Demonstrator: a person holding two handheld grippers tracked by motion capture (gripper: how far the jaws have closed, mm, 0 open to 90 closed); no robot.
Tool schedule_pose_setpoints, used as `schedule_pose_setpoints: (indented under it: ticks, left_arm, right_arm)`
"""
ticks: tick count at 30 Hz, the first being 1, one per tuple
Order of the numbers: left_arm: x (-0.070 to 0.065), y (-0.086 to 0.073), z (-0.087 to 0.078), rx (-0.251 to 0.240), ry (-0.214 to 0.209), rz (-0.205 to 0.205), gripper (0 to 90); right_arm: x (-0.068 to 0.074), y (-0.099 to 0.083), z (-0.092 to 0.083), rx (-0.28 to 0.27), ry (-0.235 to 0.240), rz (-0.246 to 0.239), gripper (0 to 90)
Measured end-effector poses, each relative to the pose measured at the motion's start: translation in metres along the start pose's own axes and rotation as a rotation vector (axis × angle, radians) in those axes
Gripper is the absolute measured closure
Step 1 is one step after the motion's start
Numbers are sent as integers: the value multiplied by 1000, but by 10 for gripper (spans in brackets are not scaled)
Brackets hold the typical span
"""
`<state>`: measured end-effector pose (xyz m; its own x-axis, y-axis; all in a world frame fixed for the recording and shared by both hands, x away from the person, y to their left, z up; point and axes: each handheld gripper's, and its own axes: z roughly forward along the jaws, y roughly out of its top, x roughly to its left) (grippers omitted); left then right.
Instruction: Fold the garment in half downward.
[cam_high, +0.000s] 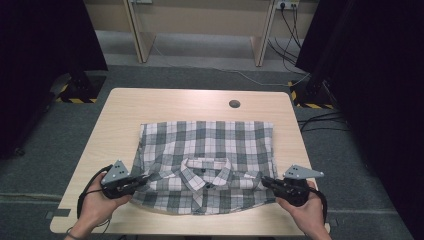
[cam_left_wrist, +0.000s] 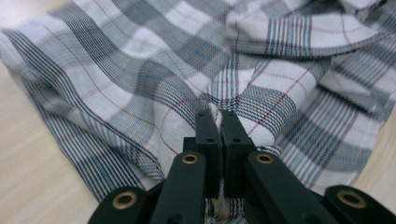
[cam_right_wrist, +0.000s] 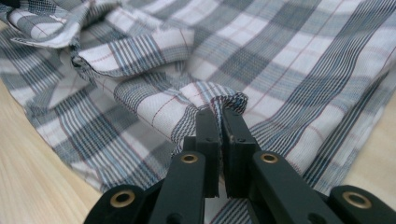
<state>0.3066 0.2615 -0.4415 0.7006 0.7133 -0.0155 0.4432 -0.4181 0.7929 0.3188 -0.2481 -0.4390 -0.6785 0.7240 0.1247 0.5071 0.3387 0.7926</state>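
I have the left tool (cam_high: 141, 180) and right tool (cam_high: 266, 182) clamped on the shirt (cam_high: 210, 145) at its near corners, mid-fold on the table (cam_high: 165, 102); next I'd release both evenly

shirt (cam_left_wrist: 140, 84) cut off by left gripper view's edges, table (cam_high: 165, 102) near edge cropped

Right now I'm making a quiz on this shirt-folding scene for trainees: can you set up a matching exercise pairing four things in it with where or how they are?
Things:
1. left gripper
2. right gripper
3. collar
4. round hole

Places or states:
A. in the bare tabletop beyond the far edge of the plaid shirt
B. shut on the shirt's edge at the left of the high view
C. lying on the shirt's near half, between the two grippers
D. shut on the shirt's edge at the right of the high view

Pairs: 1-B, 2-D, 3-C, 4-A
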Motion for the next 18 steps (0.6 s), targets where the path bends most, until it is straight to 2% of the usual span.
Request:
schedule_pose_setpoints:
  ticks: [2, 4, 10, 18]
  left_arm:
    - [-2, -7, 6, 33, -2, 2, 871]
    - [-3, -9, 8, 36, -3, -3, 870]
    - [-6, -20, 19, 84, -14, -12, 870]
    - [-4, -12, 31, 119, 10, 11, 870]
  right_arm:
    - [0, -5, 3, 15, 1, 2, 871]
    - [1, -10, 4, 25, 2, 9, 871]
    - [1, -22, 9, 61, 1, 30, 870]
    - [-2, -22, 16, 96, -26, 19, 870]
